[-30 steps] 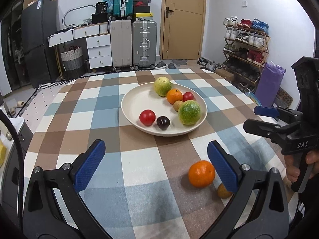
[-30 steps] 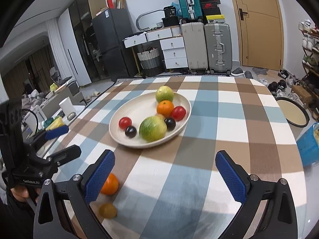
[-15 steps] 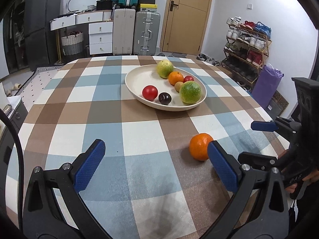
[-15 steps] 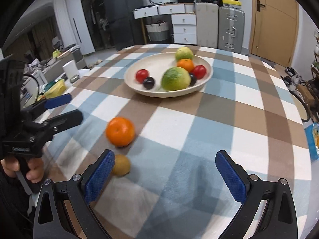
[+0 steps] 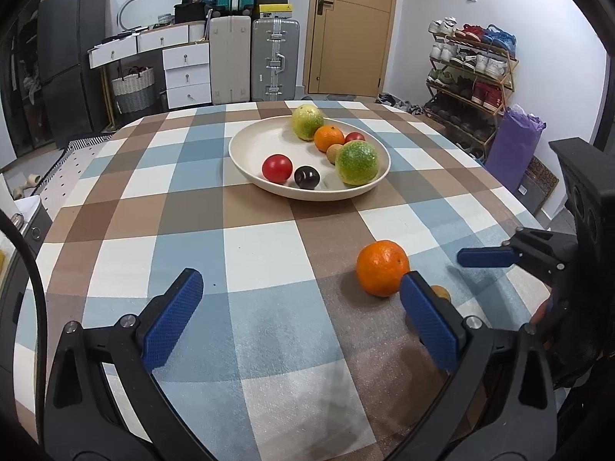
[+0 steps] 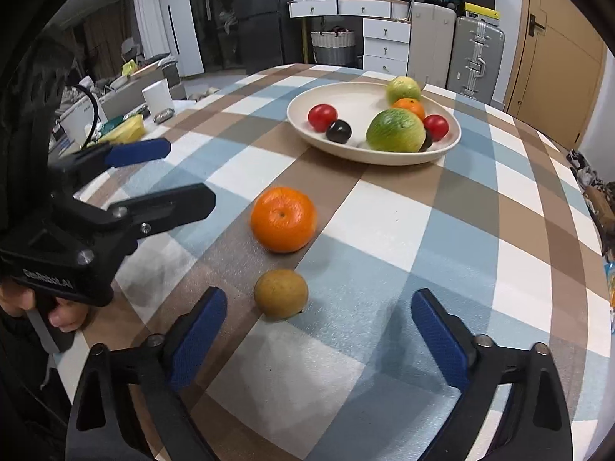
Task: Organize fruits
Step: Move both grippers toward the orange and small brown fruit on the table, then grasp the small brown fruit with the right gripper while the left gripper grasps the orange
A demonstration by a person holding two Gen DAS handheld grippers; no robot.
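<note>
- The right tool [image 6: 319, 332] is spread wide and empty. A small brown fruit [image 6: 281, 294] lies on the desk just ahead of it, nearer its left finger than its right.
- The fruit is close to round, so no long axis governs the approach. Judging from this, a short forward push with a slight shift to the left would bring it between the fingers.
- An orange [image 6: 283, 218] sits just beyond the brown fruit, apart from it, on the line toward the cream plate [image 6: 303, 128] nearer the far edge of the desk.
- The left tool [image 5: 303, 317] is also spread and holds nothing. The orange [image 5: 382, 269] lies ahead and to its right, just past its right finger.
- The right tool seems the nearer one for the brown fruit, the left for the orange.
- The right wrist view shows the whole brown fruit and the gap between it and the orange. In the left wrist view that fruit [image 5: 442, 292] is only a sliver behind the finger.
- The left wrist view shows a small tan fruit [image 5: 333, 153] on the plate, which the big green fruit [image 6: 395, 130] hides in the other view.
</note>
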